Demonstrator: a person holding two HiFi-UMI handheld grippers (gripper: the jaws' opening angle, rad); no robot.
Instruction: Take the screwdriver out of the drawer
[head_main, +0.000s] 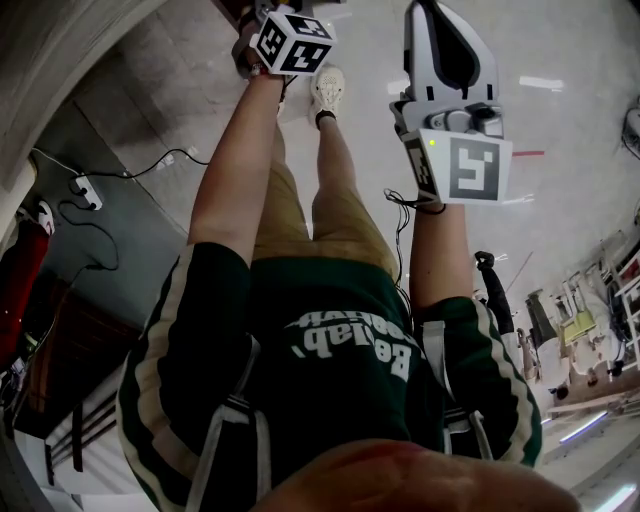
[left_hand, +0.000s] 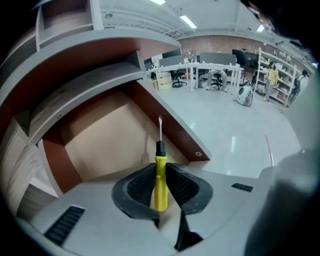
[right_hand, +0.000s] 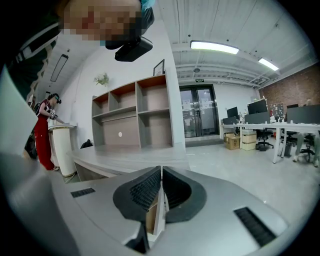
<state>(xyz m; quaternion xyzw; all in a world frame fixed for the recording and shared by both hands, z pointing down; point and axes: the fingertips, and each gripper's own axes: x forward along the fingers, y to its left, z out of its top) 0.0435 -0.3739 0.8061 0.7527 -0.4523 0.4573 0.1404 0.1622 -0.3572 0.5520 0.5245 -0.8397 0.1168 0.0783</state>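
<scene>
Wide first: the open drawer (left_hand: 102, 142) fills the left gripper view, brown walls round a pale, bare bottom, tucked under the curved desk top (left_hand: 85, 60). Nothing else is lying in it that I can see. Now the hands: the left gripper (left_hand: 161, 172) points down toward that drawer, and its ribbed pads are clamped on the screwdriver (left_hand: 160, 161), one pad on each side of the yellow handle. The right gripper (right_hand: 161, 175) sits level and away from the action, its jaws pressed together with nothing between them, looking out at a shelf unit (right_hand: 135, 115) across the room. So the screwdriver is in the left jaws, above the drawer bottom, its butt end running back between the pads and its thin metal shaft (left_hand: 160, 130) aimed at the drawer's far right wall. Whether it is fully clear of the drawer I can't call from here. It looks a light, stiff little tool, no flex and nothing fragile, but that smooth plastic handle looks slippery and round, so it could pivot in a two-point pinch. The mid-handle hold, below the black collar (left_hand: 160, 148), is the sensible place. The flat tip looks like the one part that might catch the wall on the way out.
</scene>
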